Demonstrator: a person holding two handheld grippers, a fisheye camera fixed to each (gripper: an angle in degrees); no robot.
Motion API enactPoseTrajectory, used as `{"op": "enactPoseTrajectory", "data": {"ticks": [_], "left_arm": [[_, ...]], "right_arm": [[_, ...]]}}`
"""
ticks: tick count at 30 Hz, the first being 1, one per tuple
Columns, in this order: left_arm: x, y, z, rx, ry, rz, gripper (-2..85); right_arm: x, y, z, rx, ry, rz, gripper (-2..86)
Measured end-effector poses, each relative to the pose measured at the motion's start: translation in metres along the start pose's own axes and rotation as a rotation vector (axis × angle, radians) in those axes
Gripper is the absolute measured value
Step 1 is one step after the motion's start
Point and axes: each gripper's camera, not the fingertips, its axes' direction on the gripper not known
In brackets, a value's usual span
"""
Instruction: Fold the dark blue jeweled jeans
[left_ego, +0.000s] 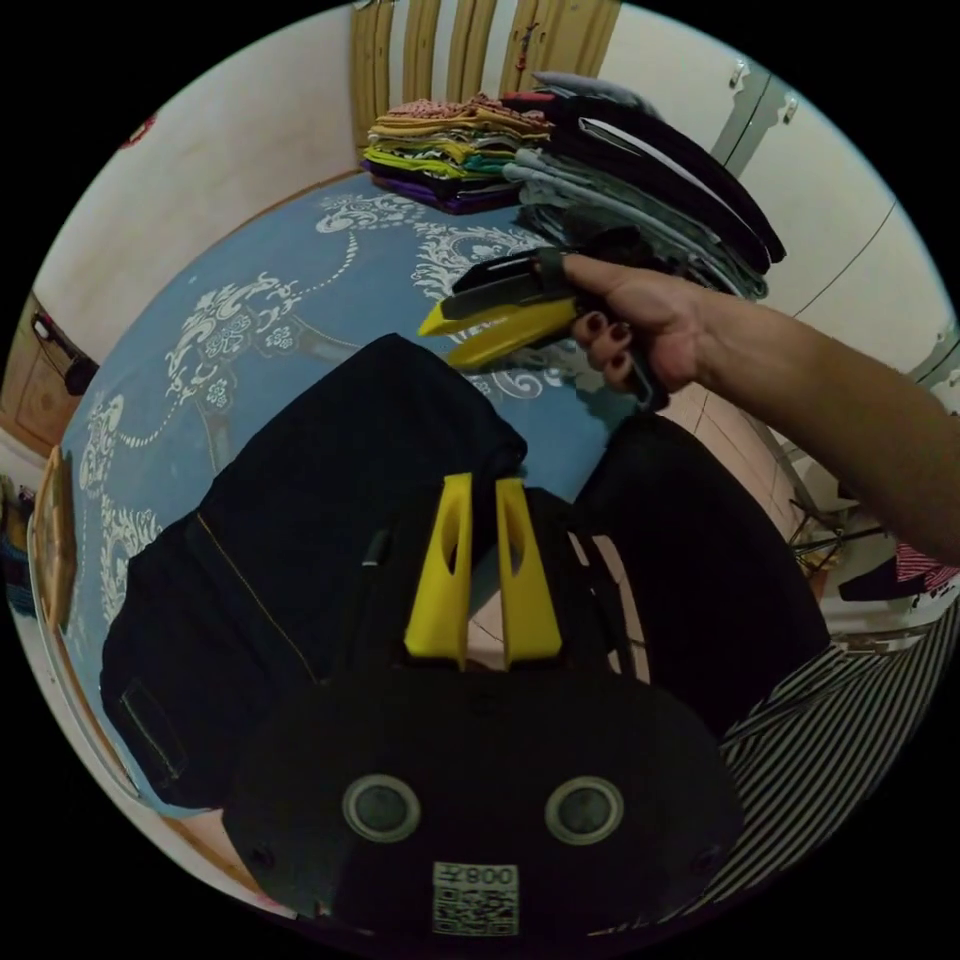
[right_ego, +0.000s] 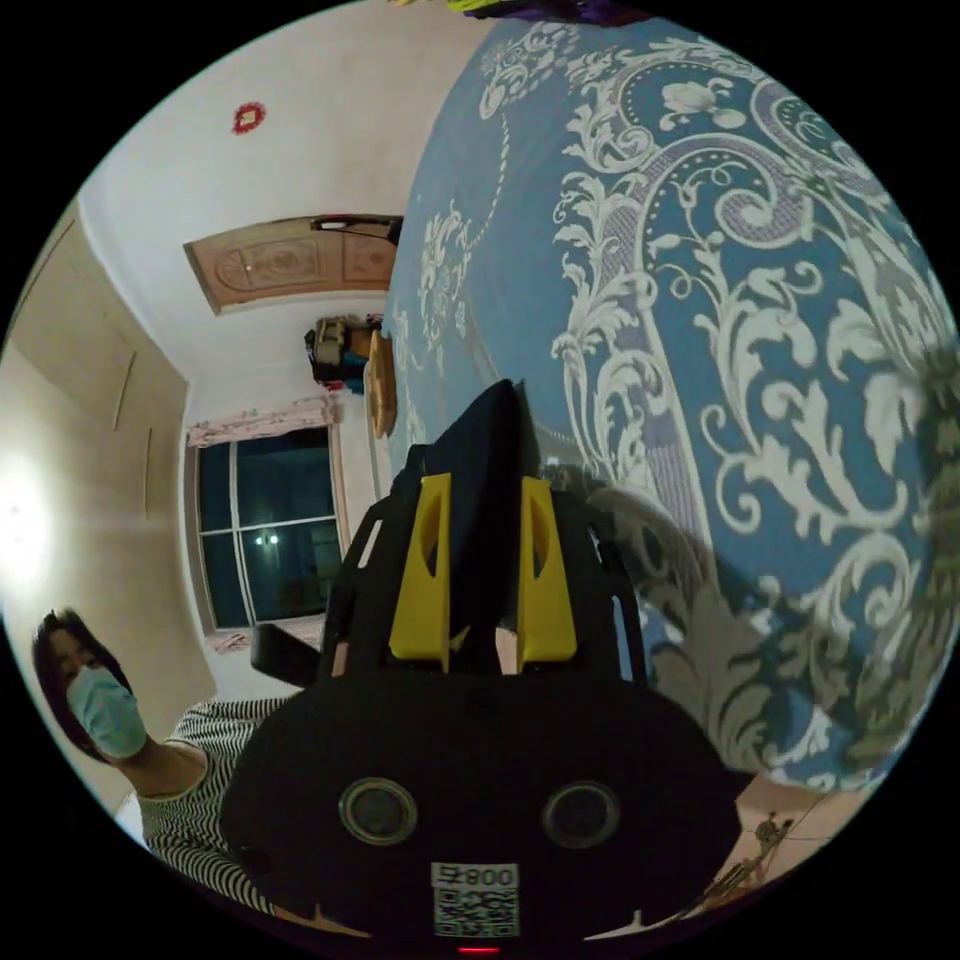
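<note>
Where bedspread (left_ego: 300, 260) lies bare, folded jeans (left_ego: 330, 500) edge.

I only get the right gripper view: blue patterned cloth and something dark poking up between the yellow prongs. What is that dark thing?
Observer: Most likely the dark blue jeans. The left gripper view has them lying folded over on the blue bedspread.
Operator: Is my gripper holding them?
Observer: No. In that view the right gripper hangs above the bedspread, apart from the jeans, held by a hand.
Operator: Anything else on the bed?
Observer: Stacks of folded clothes sit at its far end.
</note>
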Motion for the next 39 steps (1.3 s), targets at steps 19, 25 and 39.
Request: {"op": "enactPoseTrajectory", "data": {"ticks": [19,25,39], "left_arm": [[0.013,0.052,-0.042,0.007,0.039,0.059,2.3],[0.021,0.072,-0.072,0.046,0.099,0.115,2.1],[-0.039,0.157,-0.175,0.178,0.236,0.075,2.2]], "right_arm": [[0.023,-0.047,0.055,-0.026,-0.03,-0.032,3.7],[0.05,-0.033,0.051,0.061,-0.064,-0.05,2.9],[0.131,-0.026,0.109,0.203,-0.033,-0.033,2.7]]}}
